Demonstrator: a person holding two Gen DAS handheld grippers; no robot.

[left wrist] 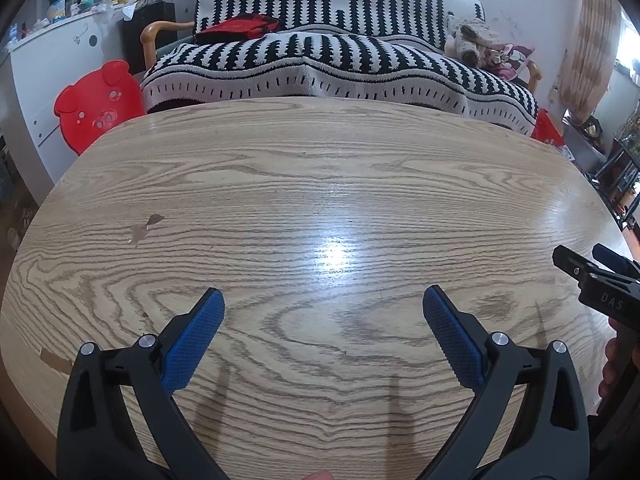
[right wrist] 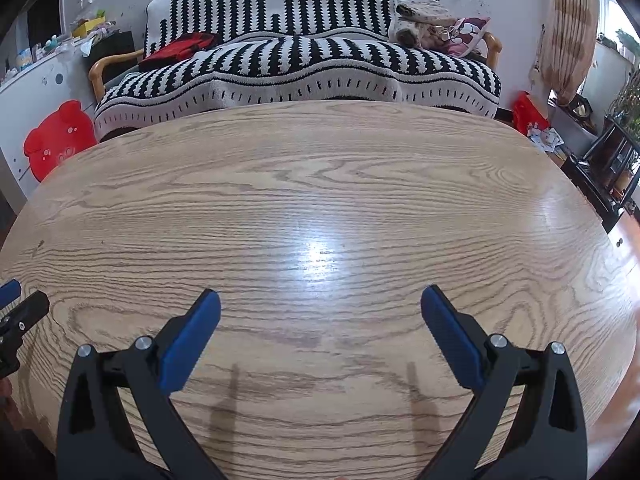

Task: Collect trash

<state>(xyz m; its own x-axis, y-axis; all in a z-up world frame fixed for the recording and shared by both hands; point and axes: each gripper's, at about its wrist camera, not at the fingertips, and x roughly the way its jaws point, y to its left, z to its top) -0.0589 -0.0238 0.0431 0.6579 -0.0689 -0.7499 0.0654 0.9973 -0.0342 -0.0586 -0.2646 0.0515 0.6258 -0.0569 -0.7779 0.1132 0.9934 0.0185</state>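
We hold both grippers low over the near edge of the table (left wrist: 320,184), side by side and pointing at the sofa (left wrist: 340,60) beyond it. The left gripper (left wrist: 323,300) is released, its blue pads (left wrist: 192,340) spread wide with nothing between them, and the right gripper (right wrist: 320,302) is spread the same way and just as empty. Each shows at the rim of the other's view, so we judge them close together. As for the trash, we cannot find any: the tabletop in both views carries only wood grain, a glare patch, a small chipped mark (left wrist: 146,228) on the left and a tiny pale speck (left wrist: 351,219) near the middle, too small to tell whether it is a crumb or a reflection. Nor do we see a bin or bag to put anything in. So we judge this to be either the very start, before anything has been found, or the end, with the table done; the pictures alone do not settle which. The next move, in our view, calls for looking wider: turning the grippers toward the floor, the sofa or the cluttered shelf (left wrist: 100,0) at the left, and keeping both claws wide until something to pick up is in reach.
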